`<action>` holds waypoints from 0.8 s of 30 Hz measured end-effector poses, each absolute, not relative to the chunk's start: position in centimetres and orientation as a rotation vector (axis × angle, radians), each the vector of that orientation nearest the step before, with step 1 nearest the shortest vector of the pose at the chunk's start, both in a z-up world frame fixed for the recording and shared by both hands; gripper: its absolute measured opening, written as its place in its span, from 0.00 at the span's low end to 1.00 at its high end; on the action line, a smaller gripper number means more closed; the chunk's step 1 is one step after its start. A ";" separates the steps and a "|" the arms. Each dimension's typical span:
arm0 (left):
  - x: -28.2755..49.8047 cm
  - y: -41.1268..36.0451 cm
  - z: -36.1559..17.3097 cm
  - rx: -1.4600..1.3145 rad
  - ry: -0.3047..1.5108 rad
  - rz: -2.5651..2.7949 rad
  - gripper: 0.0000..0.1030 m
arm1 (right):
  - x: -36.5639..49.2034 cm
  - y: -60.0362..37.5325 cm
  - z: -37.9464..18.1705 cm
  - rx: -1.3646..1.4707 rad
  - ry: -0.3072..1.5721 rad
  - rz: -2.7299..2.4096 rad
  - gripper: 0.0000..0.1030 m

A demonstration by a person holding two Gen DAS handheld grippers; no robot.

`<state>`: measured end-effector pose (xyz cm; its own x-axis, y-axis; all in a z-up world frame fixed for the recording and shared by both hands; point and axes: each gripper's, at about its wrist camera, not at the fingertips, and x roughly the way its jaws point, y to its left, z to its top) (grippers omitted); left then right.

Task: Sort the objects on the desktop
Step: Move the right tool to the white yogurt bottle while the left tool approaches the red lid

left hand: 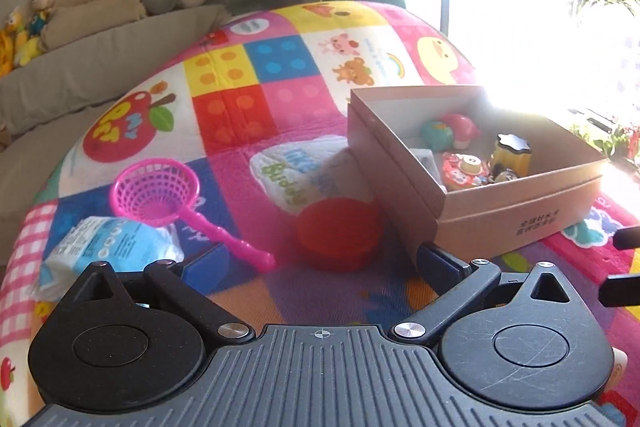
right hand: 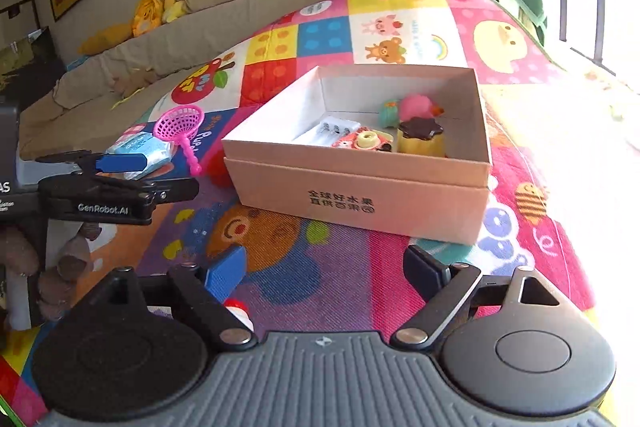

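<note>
A cardboard box [left hand: 516, 205] [right hand: 360, 195] sits on the colourful play mat and holds several small toys, among them a yellow cup with a dark lid [right hand: 421, 139] and a pink toy [right hand: 418, 107]. On the mat to its left lie a red round lid [left hand: 340, 233], a pink toy net [left hand: 160, 193] [right hand: 182, 125], a blue-white tissue pack [left hand: 108, 247] [right hand: 140, 147] and a white pack with printed letters [left hand: 304, 167]. My left gripper [left hand: 320, 267] is open and empty just before the red lid. My right gripper [right hand: 324, 267] is open and empty before the box.
The play mat [left hand: 256, 107] covers the whole work surface. A beige sofa with cushions and plush toys [right hand: 168, 3] runs along the back left. The left gripper's body [right hand: 100, 203] shows at the left of the right wrist view. A bright window is at the right.
</note>
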<state>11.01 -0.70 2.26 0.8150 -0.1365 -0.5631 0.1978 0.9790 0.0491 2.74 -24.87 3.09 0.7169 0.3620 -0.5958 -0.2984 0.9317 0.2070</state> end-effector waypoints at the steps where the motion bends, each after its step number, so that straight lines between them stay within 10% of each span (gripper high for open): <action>1: 11.8 -0.8 2.2 0.103 0.602 -0.180 0.98 | 2.6 -25.6 2.5 0.126 0.686 0.346 0.88; 8: 14.9 -0.6 1.3 0.000 0.657 -0.193 0.93 | 3.0 -26.8 1.6 0.217 0.701 0.318 0.95; 13: 15.1 -0.9 0.3 -0.001 0.697 -0.200 0.66 | 3.1 -26.9 1.3 0.229 0.707 0.322 0.96; 24: 7.2 -0.8 0.6 0.023 0.691 -0.249 0.66 | 3.0 -26.9 1.5 0.224 0.696 0.270 0.97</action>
<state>7.16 -0.75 0.60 0.7421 -0.2196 -0.6332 0.2349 0.9701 -0.0611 2.96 -26.93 1.48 0.7351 0.3174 -0.5991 -0.1693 0.9416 0.2910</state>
